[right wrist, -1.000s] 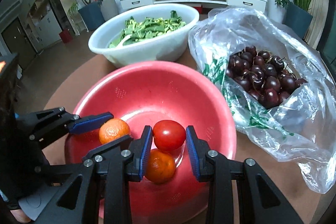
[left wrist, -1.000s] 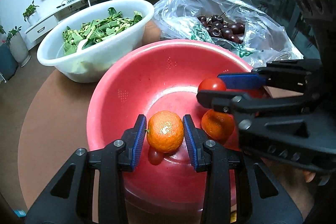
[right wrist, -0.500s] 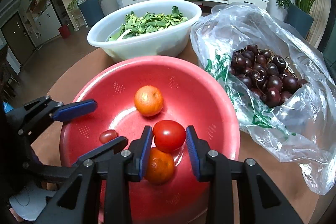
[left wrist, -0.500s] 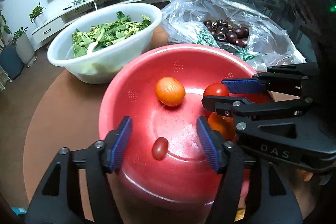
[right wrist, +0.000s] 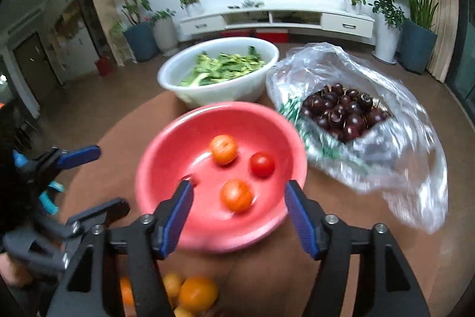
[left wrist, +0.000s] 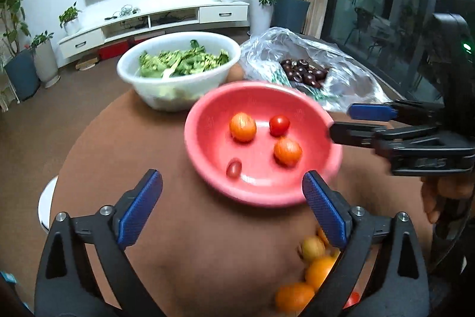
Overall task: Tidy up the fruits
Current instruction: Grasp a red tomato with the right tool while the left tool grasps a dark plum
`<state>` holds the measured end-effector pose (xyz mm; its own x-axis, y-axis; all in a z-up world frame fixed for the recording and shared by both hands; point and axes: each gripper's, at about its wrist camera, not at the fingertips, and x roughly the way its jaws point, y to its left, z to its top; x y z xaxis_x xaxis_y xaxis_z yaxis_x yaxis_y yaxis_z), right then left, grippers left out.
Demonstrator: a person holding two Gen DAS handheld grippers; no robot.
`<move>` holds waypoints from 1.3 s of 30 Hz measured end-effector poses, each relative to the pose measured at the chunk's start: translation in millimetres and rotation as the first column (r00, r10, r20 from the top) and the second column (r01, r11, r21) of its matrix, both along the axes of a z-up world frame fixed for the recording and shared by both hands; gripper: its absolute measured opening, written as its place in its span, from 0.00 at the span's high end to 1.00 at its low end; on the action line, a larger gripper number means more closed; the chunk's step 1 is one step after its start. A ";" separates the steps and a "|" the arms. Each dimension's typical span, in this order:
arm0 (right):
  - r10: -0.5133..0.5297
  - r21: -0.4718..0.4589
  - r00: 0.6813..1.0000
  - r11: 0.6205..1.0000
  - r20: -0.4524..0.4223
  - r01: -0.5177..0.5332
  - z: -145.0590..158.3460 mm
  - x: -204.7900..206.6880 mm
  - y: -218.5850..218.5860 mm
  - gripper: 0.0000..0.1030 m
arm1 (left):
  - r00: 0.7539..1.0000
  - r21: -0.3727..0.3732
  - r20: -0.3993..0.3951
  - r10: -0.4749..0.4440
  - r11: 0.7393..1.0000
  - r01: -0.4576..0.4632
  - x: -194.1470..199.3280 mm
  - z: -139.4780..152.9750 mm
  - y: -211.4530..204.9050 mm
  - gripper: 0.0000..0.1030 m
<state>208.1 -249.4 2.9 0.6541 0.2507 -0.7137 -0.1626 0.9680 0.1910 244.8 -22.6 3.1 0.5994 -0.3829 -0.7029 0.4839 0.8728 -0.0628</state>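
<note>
A red bowl (left wrist: 207,168) (right wrist: 166,156) sits on the brown round table. In it lie two oranges (left wrist: 242,127) (right wrist: 223,149), a round tomato (left wrist: 279,125) (right wrist: 262,164) and a small plum tomato (left wrist: 233,168). My left gripper (left wrist: 232,207) hangs above the table in front of the bowl, its jaws opening wide with nothing between them. My right gripper (right wrist: 237,213) is over the bowl's near rim, jaws opening, nothing gripped. More oranges (left wrist: 314,269) (right wrist: 197,293) lie at the near table edge.
A white bowl of leafy greens (left wrist: 178,70) (right wrist: 216,73) stands behind the red bowl. A clear plastic bag of dark cherries (left wrist: 305,73) (right wrist: 341,112) lies to its right. A white stool (left wrist: 44,204) shows beside the table at left.
The left gripper let go of its orange and the right its tomato; both fruits now lie in the red bowl. Both grippers opened and drew back and up from the bowl.
</note>
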 end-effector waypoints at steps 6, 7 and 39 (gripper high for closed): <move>0.127 0.053 0.991 0.990 0.041 -0.130 -6.8 -97.5 13.6 0.30 | 1.000 -0.052 0.008 0.002 0.999 -0.001 -73.9 -7.8 31.2 0.00; 0.141 0.055 0.989 0.988 0.040 -0.143 -10.2 -110.0 17.7 0.30 | 1.000 -0.053 0.013 0.001 0.999 0.000 -86.6 -10.8 33.9 0.00; 0.408 -0.111 0.906 0.901 -0.115 -0.420 -80.7 -138.0 84.0 0.57 | 0.995 0.020 -0.080 -0.054 0.998 0.056 -184.1 -50.9 43.0 0.00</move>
<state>70.1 -165.3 -77.8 0.4455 0.3864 -0.8076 -0.5427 0.8340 0.0997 60.7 20.4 -47.7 0.5199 -0.3977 -0.7560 0.5252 0.8468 -0.0842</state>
